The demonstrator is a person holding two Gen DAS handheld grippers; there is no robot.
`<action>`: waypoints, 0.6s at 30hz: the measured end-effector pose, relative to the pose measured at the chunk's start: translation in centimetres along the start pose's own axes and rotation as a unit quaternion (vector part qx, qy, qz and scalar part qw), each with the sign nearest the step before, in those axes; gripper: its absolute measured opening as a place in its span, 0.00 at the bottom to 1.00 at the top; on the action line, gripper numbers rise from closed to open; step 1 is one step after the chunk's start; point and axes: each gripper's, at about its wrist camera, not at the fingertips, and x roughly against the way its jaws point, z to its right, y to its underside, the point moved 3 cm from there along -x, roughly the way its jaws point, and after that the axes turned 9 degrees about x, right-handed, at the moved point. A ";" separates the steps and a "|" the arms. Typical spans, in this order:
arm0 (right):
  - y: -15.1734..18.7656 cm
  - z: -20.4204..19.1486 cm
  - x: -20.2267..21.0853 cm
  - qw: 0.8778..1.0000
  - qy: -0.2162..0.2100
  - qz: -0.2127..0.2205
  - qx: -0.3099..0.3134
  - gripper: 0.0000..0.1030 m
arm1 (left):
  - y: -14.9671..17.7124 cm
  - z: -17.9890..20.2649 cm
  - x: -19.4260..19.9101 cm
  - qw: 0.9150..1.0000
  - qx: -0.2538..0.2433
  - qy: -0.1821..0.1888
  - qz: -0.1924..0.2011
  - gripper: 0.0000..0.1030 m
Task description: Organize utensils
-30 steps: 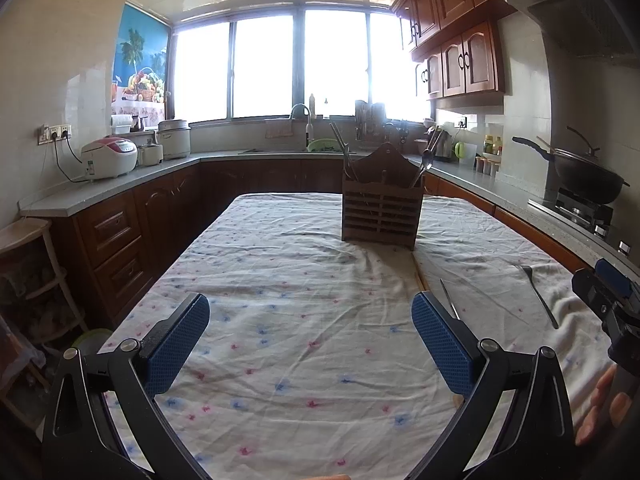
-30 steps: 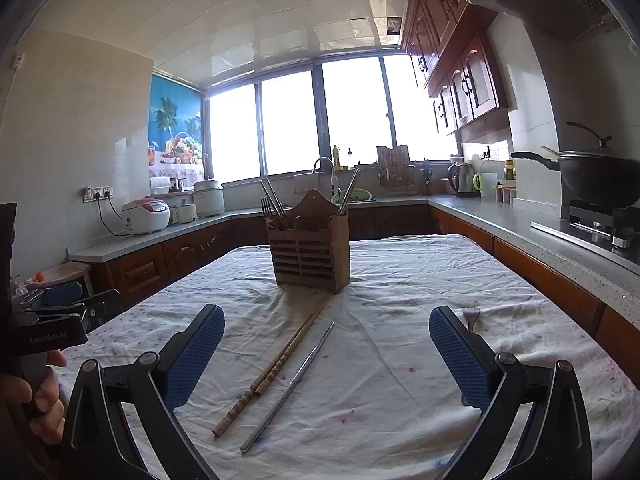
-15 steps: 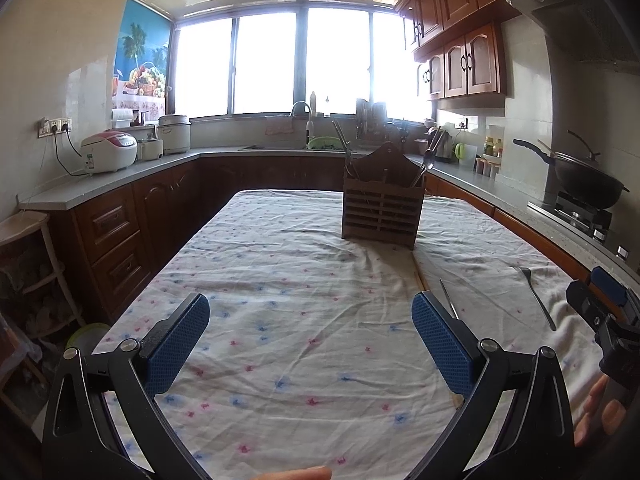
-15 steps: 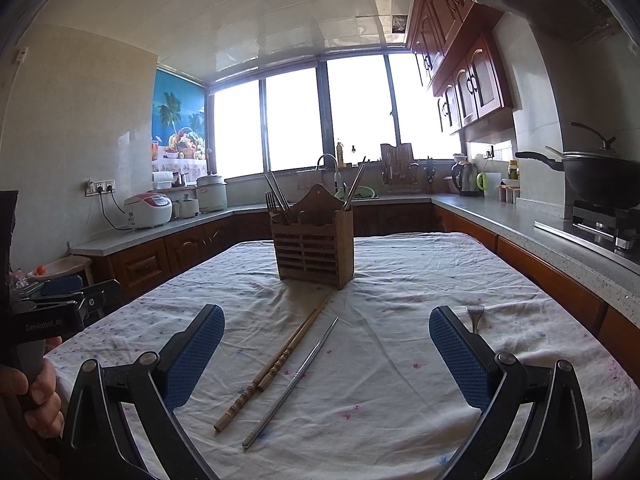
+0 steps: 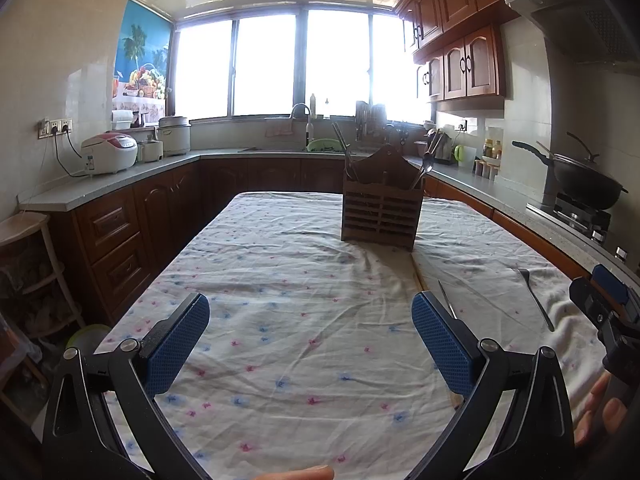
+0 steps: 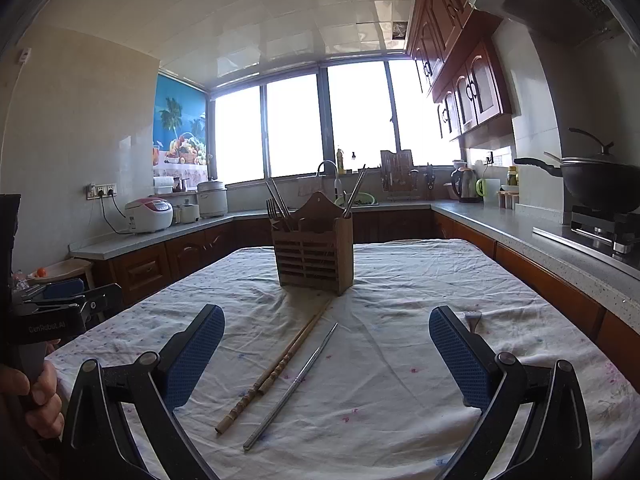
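A slatted wooden utensil holder stands upright mid-table with chopsticks, a fork and a spoon sticking out. On the floral cloth in front of it lie a pair of bamboo chopsticks and metal chopsticks. A metal fork lies further right, partly hidden behind my right finger. My left gripper is open over bare cloth, left of the utensils. My right gripper is open above the near ends of the chopsticks, holding nothing.
The clothed table is ringed by kitchen counters. A wok sits on the stove at right, a rice cooker on the left counter, a wooden stool at far left. A hand holds the left gripper's handle.
Both views have shifted only slightly; the right gripper edged a little toward the chopsticks. Nothing was taken hold of and both stay open.
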 end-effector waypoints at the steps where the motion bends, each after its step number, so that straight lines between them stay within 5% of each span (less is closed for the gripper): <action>1: -0.1 0.0 0.0 1.000 0.000 0.001 0.000 1.00 | 0.0 0.0 0.1 1.000 0.000 0.001 0.002 1.00; 18: -0.2 0.0 0.2 1.000 -0.002 0.005 -0.002 1.00 | -0.2 0.0 0.4 1.000 -0.001 0.002 0.005 1.00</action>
